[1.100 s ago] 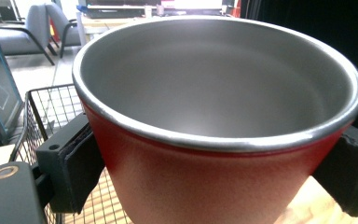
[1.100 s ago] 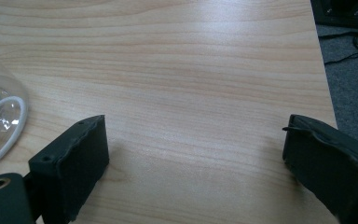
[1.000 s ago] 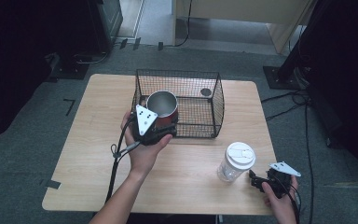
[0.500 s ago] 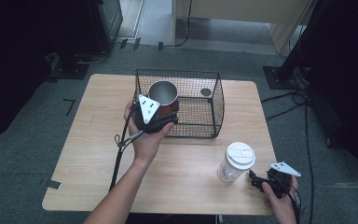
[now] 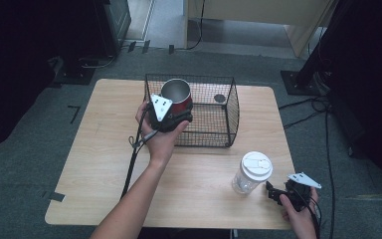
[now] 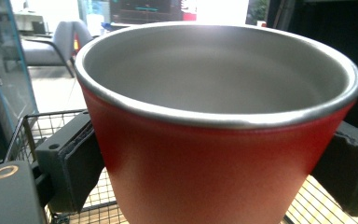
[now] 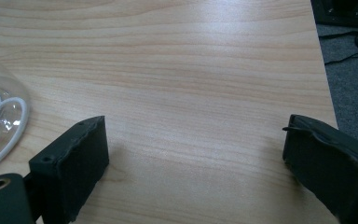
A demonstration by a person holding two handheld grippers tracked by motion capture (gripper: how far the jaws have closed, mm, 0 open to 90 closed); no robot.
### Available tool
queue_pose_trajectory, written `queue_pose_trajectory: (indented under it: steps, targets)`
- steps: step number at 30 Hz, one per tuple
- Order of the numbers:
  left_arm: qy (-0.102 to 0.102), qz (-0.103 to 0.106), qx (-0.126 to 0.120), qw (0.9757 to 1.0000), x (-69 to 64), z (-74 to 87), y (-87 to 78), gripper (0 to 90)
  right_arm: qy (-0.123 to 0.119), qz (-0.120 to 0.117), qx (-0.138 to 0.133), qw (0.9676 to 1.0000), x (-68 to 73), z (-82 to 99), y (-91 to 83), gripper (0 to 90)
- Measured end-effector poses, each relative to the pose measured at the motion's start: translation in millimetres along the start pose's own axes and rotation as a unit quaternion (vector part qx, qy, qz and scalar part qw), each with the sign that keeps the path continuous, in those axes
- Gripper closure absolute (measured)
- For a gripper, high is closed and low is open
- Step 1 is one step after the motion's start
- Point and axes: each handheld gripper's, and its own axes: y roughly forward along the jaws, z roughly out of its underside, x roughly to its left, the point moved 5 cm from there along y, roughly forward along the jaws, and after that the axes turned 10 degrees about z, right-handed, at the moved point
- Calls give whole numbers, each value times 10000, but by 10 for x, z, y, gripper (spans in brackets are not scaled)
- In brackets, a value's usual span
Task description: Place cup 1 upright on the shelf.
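Both left fingers [image 6: 77,165] clamp red cup [image 6: 205,154] (right fingers [image 7: 70,163] apart).

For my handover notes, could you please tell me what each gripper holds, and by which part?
The left gripper clamps the red metal cup by its side wall, below the rim. The right gripper is open, holding nothing.

A lab or studio: a lone wooden counter [image 5: 104,164] on grey carpet [image 5: 25,164], tape marks [image 5: 73,110], black stands [image 5: 306,74] and loose cables [image 5: 308,107] around it.

Red cup [image 6: 205,172], steel-grey inside; black wire basket [image 5: 214,114].
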Motion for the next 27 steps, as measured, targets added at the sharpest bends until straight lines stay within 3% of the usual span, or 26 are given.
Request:
queue_pose_trajectory:
  steps: [2, 7, 15, 21, 25, 27]
  targets:
    - [-69, -38, 5, 10000, 18, 21, 44, 80, 3, -2, 0, 10000, 0, 0, 0, 66]
    - [-16, -179, 111, 9998, 73, 77, 162, 80, -3, -8, -6, 10000, -2, 0, 0, 66]
    - [93, -217, 111, 9997, 163, 149, 335, 80, -57, -7, -1, 10000, -2, 2, 0, 66]
    - [-91, -443, 120, 9989, 266, 162, 440, 81, -53, -9, -3, 10000, -2, 2, 0, 66]
    - [51, -608, 260, 9978, 327, 197, 530, 80, -37, -18, -4, 10000, -3, 2, -1, 66]
    - [-45, -594, 276, 9978, 343, 209, 548, 80, -30, -19, -2, 10000, -3, 2, -1, 66]
